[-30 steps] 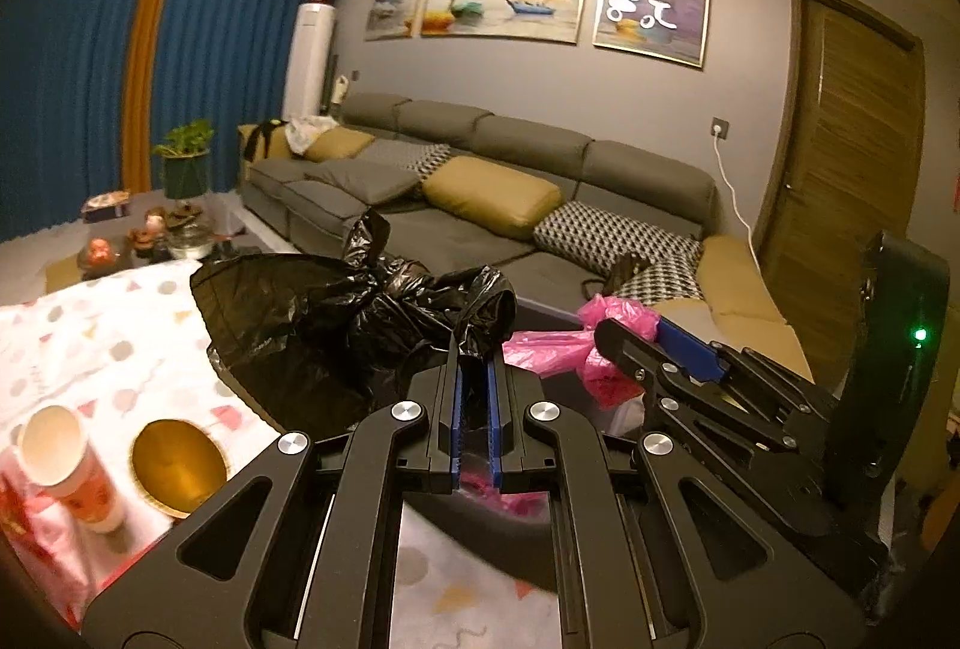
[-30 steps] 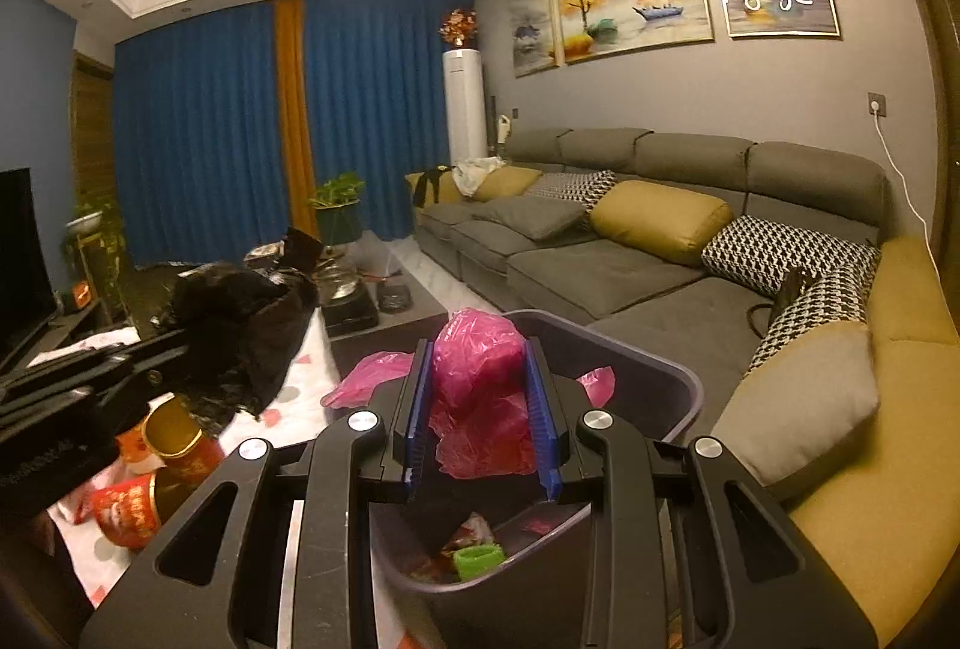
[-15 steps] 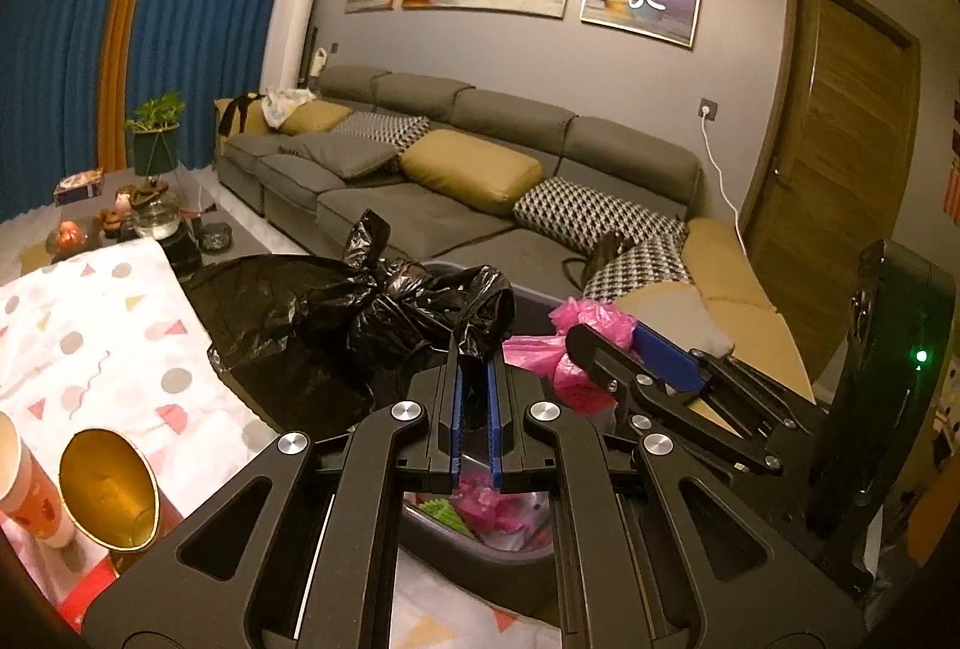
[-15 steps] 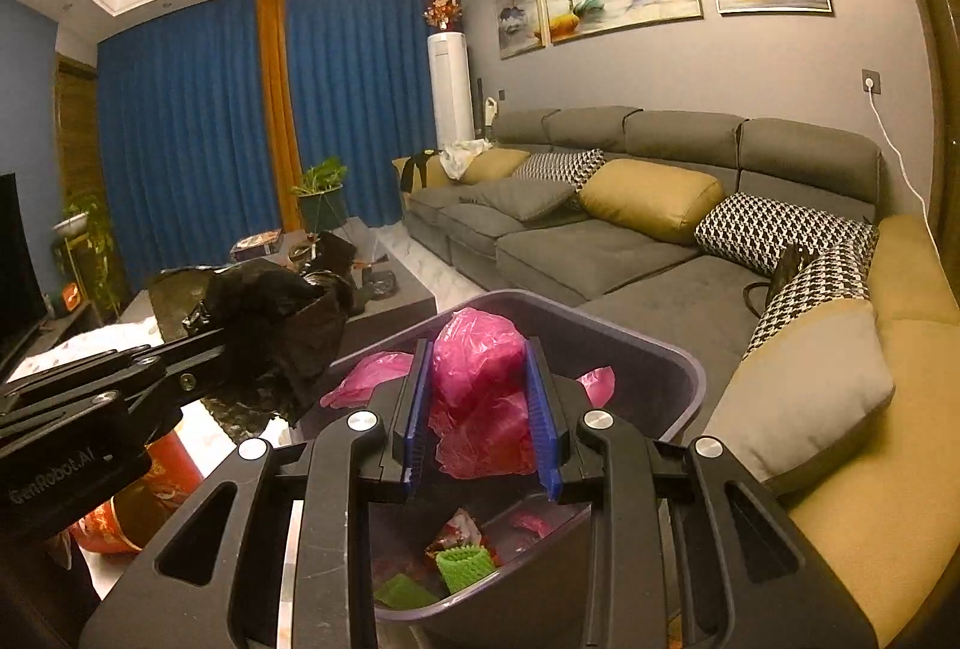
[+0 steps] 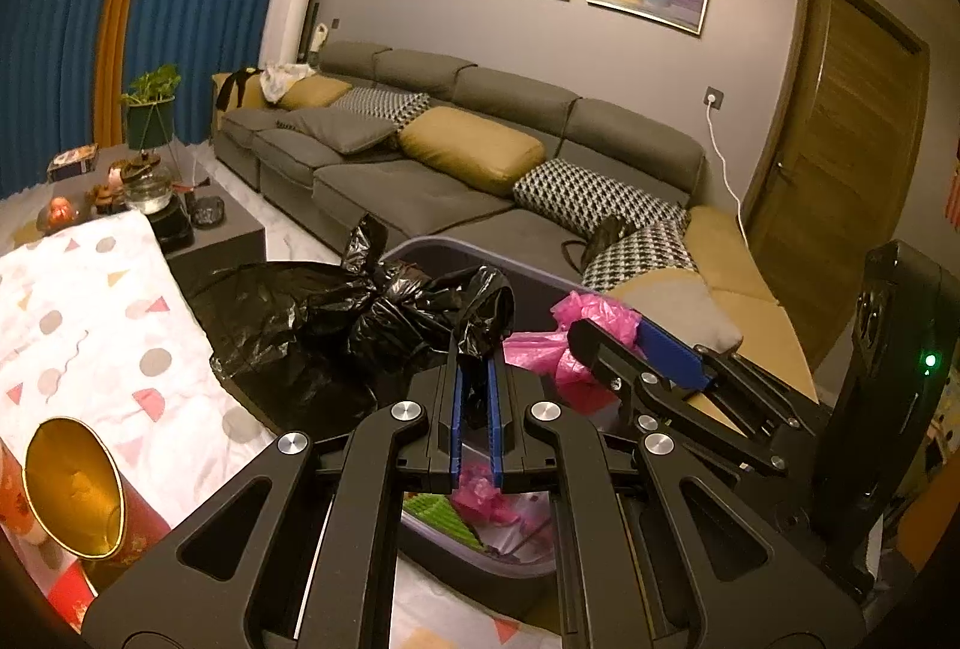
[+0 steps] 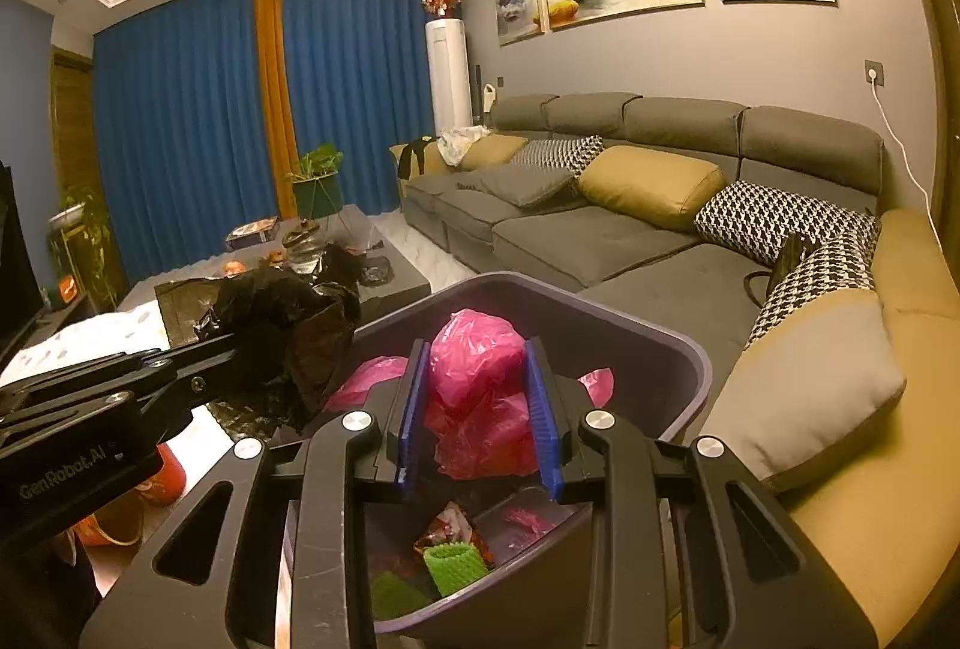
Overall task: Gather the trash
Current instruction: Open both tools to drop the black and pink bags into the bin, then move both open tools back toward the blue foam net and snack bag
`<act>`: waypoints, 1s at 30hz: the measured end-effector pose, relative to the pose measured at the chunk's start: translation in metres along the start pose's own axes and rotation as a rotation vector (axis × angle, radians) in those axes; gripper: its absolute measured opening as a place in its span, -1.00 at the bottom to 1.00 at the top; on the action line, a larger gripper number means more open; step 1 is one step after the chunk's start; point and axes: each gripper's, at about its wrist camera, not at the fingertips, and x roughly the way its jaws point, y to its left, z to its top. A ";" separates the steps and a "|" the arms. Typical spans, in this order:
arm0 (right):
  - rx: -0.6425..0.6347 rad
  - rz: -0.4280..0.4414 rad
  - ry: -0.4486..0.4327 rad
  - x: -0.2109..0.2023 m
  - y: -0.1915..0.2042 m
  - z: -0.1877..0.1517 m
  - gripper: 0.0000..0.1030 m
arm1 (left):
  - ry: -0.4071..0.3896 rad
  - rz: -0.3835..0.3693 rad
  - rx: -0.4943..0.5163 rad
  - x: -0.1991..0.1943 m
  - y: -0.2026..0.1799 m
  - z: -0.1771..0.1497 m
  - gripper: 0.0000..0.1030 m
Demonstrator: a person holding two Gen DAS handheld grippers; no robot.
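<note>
Left wrist view: the left gripper has its jaws nearly closed, pinching a twisted neck of the black bag. The bag is crinkled, glossy and knotted into lumps; it spreads toward 10 o'clock over the counter, whose cloth is white with pink and grey shapes. Under and behind the jaws sits the grey bin, with green and pink scraps inside. At 3 o'clock the right gripper reaches in, clamped on the pink bag, a thin, rumpled film bunched at the bin's rim. A gold-lined cup lies on its side at 8 o'clock. The sofa runs across the back.

Right wrist view: the right gripper has its jaws partly closed around a puffed wad of the pink bag, which bulges up between the blue pads; more pink film lies along the bin's inner wall. Green mesh and wrappers rest at the bin's bottom. At 9 o'clock the left gripper holds the black bag just beside the bin's rim, above the counter.
</note>
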 end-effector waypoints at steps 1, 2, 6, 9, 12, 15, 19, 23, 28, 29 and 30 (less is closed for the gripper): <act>0.000 0.000 0.002 0.001 0.000 0.000 -0.39 | 0.003 0.001 -0.001 0.001 0.000 -0.001 -0.88; 0.000 0.001 0.004 0.002 0.000 0.000 -0.39 | 0.007 0.003 -0.003 0.002 0.000 -0.001 -0.88; 0.006 0.003 0.009 0.003 -0.003 0.000 -0.39 | 0.020 0.003 -0.005 0.006 0.000 -0.001 -0.88; 0.009 0.005 0.021 0.006 -0.006 0.000 -0.39 | 0.027 -0.004 -0.009 0.008 -0.001 -0.001 -0.88; 0.016 0.010 0.032 0.009 -0.008 0.000 -0.38 | 0.035 -0.003 -0.006 0.011 0.000 -0.003 -0.86; 0.015 0.013 0.038 0.011 -0.008 -0.003 -0.33 | 0.040 0.011 -0.022 0.013 0.005 -0.004 -0.65; 0.014 0.020 0.038 0.012 -0.008 -0.004 -0.23 | 0.017 0.049 -0.056 0.005 0.014 -0.007 -0.02; 0.010 0.021 0.034 0.010 -0.008 -0.005 -0.16 | -0.038 0.114 -0.084 -0.017 0.024 -0.011 0.49; 0.015 0.012 0.005 -0.003 -0.007 -0.006 0.21 | -0.081 0.188 -0.100 -0.054 0.030 -0.022 0.73; 0.020 0.007 -0.008 -0.009 -0.007 -0.007 0.33 | -0.088 0.202 -0.101 -0.062 0.029 -0.024 0.76; 0.024 0.005 -0.020 -0.014 -0.006 -0.007 0.41 | -0.095 0.220 -0.102 -0.070 0.029 -0.027 0.79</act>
